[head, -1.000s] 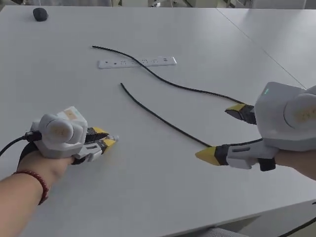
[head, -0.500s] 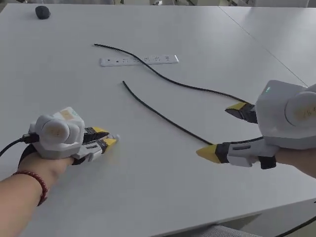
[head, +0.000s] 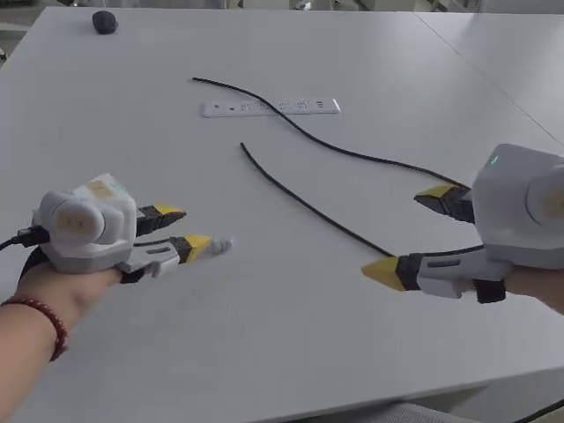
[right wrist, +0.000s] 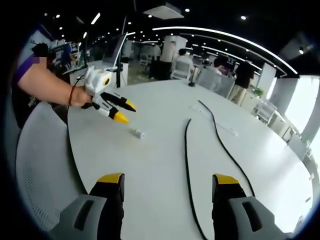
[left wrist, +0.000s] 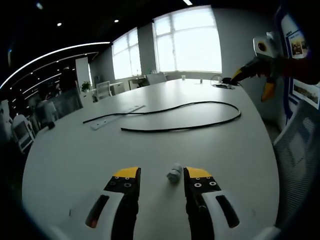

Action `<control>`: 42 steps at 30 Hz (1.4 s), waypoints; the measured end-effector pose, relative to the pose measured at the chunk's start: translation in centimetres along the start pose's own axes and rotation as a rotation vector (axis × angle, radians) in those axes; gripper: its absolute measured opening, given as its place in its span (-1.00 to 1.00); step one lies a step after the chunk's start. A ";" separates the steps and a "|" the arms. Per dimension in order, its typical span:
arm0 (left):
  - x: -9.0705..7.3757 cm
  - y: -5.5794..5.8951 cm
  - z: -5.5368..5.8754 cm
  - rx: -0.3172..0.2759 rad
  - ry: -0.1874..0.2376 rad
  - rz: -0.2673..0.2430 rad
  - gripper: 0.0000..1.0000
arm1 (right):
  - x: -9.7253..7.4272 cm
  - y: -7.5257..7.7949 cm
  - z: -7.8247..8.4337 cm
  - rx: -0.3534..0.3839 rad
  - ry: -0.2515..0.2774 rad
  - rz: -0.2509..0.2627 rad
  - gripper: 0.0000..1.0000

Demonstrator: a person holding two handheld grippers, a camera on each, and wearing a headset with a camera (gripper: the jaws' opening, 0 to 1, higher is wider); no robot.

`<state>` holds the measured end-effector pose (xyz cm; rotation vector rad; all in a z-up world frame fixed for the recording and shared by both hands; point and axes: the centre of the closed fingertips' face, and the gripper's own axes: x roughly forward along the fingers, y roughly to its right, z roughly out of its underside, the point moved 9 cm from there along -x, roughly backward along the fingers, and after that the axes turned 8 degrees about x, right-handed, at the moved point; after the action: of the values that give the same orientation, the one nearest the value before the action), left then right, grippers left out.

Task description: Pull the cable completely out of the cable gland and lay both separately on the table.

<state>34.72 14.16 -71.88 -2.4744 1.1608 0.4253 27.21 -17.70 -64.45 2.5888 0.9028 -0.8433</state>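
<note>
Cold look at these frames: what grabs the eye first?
The long black cable looping across the middle of the white table, with both ends bare. Next, the small white cable gland, lying alone just off the tips of the open left tongs, well apart from the cable. The right tongs are open beside the cable's bend.

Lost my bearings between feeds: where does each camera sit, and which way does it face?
Head view: on the headset, facing forward and down at the table, left gripper, right gripper, a forearm.
Left gripper view: on the left gripper, facing over the cable gland and cable towards windows; own jaws show.
Right gripper view: on the right gripper, facing the person; own jaws show.
Both gripper views share cable gland and cable.
</note>
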 end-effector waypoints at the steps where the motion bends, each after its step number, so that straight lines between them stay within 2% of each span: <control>1: -0.6 -0.1 -0.2 0.003 0.010 -0.005 -0.24 | 0.1 -0.1 0.0 0.001 0.003 -0.005 0.43; 2: -1.0 -0.1 -0.4 0.005 0.011 -0.007 -0.18 | 0.1 -0.2 0.0 0.003 0.001 -0.008 0.42; 5: -2.8 0.0 -1.5 0.025 0.063 -0.008 -0.04 | 0.2 -0.4 0.0 0.007 0.004 -0.011 0.42; 12: -5.8 0.5 -3.2 0.030 0.130 -0.027 0.51 | 0.3 -0.7 0.1 0.015 0.016 -0.019 0.42; 15: -6.8 0.8 -3.6 -0.008 0.185 -0.034 0.83 | 0.2 -0.8 0.0 0.016 0.022 -0.020 0.42; 17: -7.7 1.1 -3.6 -0.027 0.191 -0.051 0.98 | 0.1 -0.8 0.0 0.022 0.023 -0.021 0.42; 20: -9.4 1.7 -3.4 -0.070 0.198 -0.050 0.99 | -0.2 -0.8 0.0 0.025 0.030 -0.016 0.42; 22: -10.4 2.0 -3.3 -0.085 0.221 -0.065 0.99 | -0.3 -0.7 0.1 0.026 0.033 -0.016 0.42; 24: -11.6 2.3 -3.0 -0.122 0.219 -0.079 0.99 | -0.5 -0.8 0.2 0.029 0.039 -0.012 0.43; 28: -14.1 2.7 -2.5 -0.156 0.220 -0.151 0.99 | -1.0 -1.0 0.9 0.072 0.054 -0.028 0.45; 31: -15.6 2.7 -2.4 -0.177 0.243 -0.198 0.99 | -1.4 -1.3 1.1 0.134 0.115 -0.065 0.46; 34: -16.6 2.7 -2.0 -0.202 0.250 -0.235 0.99 | -1.9 -1.5 1.1 0.148 0.200 -0.096 0.48; 40: -17.2 3.4 -0.5 -0.225 0.224 -0.238 0.99 | -2.4 -1.7 2.1 0.172 0.213 -0.104 0.48; 42: -17.2 3.5 -0.3 -0.226 0.213 -0.234 0.99 | -2.5 -1.7 2.7 0.165 0.189 -0.098 0.48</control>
<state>21.47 23.43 -65.14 -2.8693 0.9241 0.2420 23.36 -18.70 -65.16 2.8246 1.0603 -0.7355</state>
